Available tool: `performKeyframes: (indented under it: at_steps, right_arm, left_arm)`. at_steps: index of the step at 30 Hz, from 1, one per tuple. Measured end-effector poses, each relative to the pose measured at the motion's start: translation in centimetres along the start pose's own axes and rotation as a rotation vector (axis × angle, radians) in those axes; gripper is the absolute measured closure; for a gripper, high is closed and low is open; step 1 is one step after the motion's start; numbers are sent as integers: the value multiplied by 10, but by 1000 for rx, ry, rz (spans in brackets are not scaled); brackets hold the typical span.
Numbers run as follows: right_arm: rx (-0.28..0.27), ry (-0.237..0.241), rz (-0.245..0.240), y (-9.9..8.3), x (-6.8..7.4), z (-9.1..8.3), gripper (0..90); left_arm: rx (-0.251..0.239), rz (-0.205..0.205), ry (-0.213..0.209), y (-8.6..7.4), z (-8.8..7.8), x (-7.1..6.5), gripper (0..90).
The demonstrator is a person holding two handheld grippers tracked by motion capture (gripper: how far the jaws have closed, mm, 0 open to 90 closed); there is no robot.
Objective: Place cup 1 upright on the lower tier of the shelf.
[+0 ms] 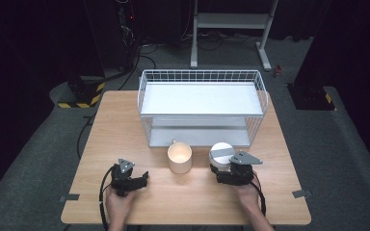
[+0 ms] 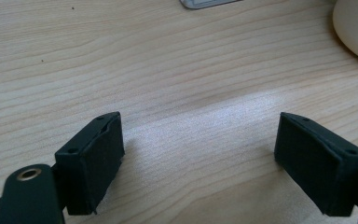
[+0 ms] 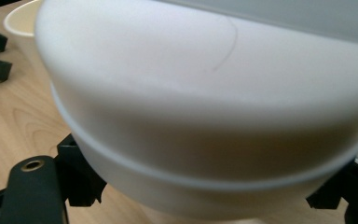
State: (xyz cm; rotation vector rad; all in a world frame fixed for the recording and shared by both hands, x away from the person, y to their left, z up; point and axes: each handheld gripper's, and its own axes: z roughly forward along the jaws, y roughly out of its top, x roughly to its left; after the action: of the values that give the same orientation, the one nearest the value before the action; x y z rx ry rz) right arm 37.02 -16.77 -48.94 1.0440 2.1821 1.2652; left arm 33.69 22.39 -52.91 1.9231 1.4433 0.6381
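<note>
Right now the left hand-held gripper (image 1: 142, 179) sits low over bare bench (image 1: 125, 125), jaws spread wide, nothing btwn them. Right hand-held gripper (image 1: 220, 173) has its jaws around the white container (image 1: 221, 155), w/ cream mug (image 1: 179, 158) just beside, front of wire rack (image 1: 202, 77).

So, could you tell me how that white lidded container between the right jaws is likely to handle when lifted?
The white container looks rigid with smooth, rounded walls, so it may slip. The right gripper grips low, so it might tilt.
</note>
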Motion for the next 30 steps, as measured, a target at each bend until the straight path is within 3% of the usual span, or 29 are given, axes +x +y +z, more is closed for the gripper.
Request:
performKeyframes:
  at_steps: [14, 30]
  right_arm:
    - [6, -33, 26, 9, -16, 5, 183]
    - [17, -87, 87, 18, -41, 23, 182]
  left_arm:
    - [5, 5, 1, 0, 0, 0, 160]
    - [5, 4, 2, 0, 0, 0, 162]
